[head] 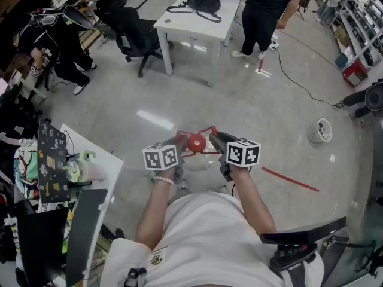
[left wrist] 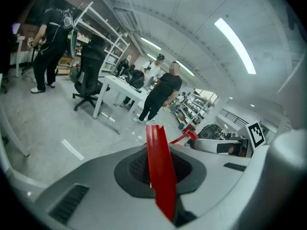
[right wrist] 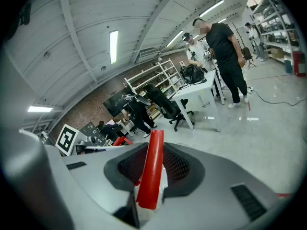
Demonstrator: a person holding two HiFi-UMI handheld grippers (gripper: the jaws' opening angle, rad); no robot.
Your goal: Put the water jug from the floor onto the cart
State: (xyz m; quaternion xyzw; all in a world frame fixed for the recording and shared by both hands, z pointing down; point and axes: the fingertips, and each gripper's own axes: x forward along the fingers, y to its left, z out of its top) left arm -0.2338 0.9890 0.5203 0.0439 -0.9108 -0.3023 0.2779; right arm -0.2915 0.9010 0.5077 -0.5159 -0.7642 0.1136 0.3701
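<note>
Red strap, thin and slick-looking, taking the whole load: pinched flat in the closed left gripper, pinched again in the closed right gripper, with a scrap of clear plastic caught beside it there. Jug slung between the two by that strap, red cap up, in front of the body over bare floor and not yet on the cart. Hard to say from above whether already clear of the floor. Most likely failure: strap sliding out through the pads, since only a narrow band sits in each grip and a full jug would pull hard. Next: raising one side faster than the other, tipping the jug and setting it swinging. Also: drawing the grippers apart, straining the strap where it meets the neck. Beyond that, bumping the dark frame close at the right hip, possibly the cart, while turning toward it. Safest bet: level, slow, both sides together.
</note>
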